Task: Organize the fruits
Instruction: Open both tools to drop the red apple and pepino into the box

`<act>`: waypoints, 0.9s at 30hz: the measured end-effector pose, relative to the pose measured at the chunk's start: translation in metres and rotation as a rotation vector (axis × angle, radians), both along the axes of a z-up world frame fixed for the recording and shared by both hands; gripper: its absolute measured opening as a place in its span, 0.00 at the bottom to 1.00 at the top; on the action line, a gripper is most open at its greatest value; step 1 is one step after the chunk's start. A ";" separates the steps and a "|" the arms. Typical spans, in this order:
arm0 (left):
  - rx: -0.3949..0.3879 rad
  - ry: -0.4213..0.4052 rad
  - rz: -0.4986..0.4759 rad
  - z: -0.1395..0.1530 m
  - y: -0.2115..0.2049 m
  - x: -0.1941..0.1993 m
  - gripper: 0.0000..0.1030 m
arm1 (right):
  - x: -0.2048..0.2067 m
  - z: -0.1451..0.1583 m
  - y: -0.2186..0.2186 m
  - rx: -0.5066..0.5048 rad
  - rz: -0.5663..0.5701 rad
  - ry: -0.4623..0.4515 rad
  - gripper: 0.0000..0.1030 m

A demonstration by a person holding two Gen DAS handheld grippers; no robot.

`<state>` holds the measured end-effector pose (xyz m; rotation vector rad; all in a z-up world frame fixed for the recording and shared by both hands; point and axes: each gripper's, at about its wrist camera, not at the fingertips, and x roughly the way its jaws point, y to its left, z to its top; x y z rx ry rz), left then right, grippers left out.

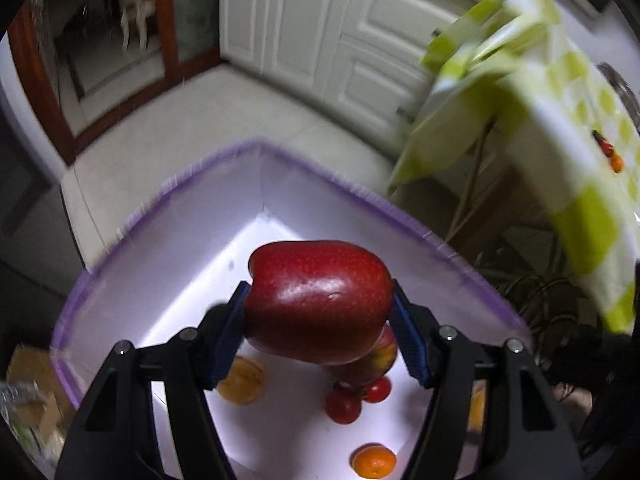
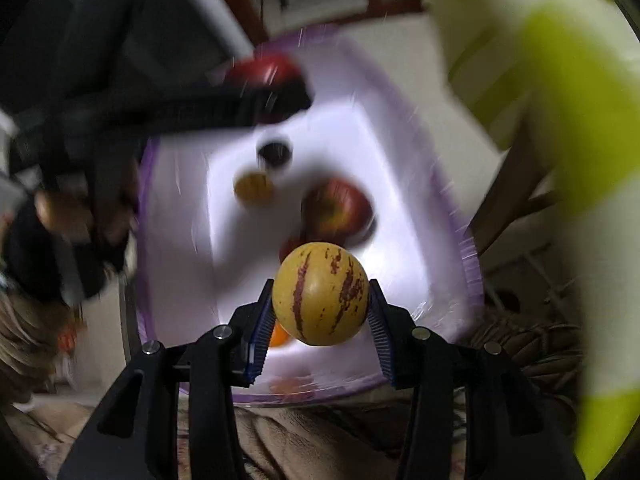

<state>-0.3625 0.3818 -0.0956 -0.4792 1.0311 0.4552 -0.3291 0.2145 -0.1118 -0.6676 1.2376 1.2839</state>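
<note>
Your left hand-held gripper [image 1: 318,322] clamps a red apple [image 1: 318,300] above the purple-rimmed bin [image 1: 168,188]; your right hand-held gripper [image 2: 320,314] grips a striped yellow fruit [image 2: 320,294]. Bin contents below blur.

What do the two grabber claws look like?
Both look the same. The left gripper and the right gripper are black, with two long arms that spread into a V. Each arm has round silver bolts. The fingers wear blue ribbed pads, like tiny ridged mats. No cables or writing show, and no sleeve can be made out.
</note>
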 end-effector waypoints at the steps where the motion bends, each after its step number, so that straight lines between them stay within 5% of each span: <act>1: -0.021 0.035 0.007 -0.010 0.005 0.003 0.65 | -0.004 -0.007 0.004 -0.030 0.023 -0.002 0.43; 5: -0.042 0.094 0.040 -0.037 0.019 0.005 0.64 | -0.022 -0.033 0.026 -0.158 0.111 -0.041 0.43; 7: -0.041 0.106 0.053 -0.043 0.024 0.005 0.52 | -0.025 -0.045 0.028 -0.205 0.138 -0.059 0.43; 11: -0.016 0.159 0.044 -0.055 0.028 0.006 0.53 | -0.031 -0.059 0.024 -0.252 0.167 -0.092 0.43; 14: -0.044 0.160 0.071 -0.065 0.029 0.000 0.60 | -0.030 -0.057 0.020 -0.248 0.165 -0.083 0.49; 15: -0.047 0.153 0.083 -0.066 0.029 -0.005 0.69 | -0.030 -0.056 0.019 -0.243 0.162 -0.084 0.62; 20: -0.039 0.005 0.133 -0.035 0.032 -0.022 0.79 | -0.019 -0.008 0.006 -0.106 0.121 -0.160 0.83; 27: 0.021 -0.201 0.218 0.031 0.042 -0.036 0.86 | 0.039 0.119 -0.051 0.231 -0.051 -0.252 0.84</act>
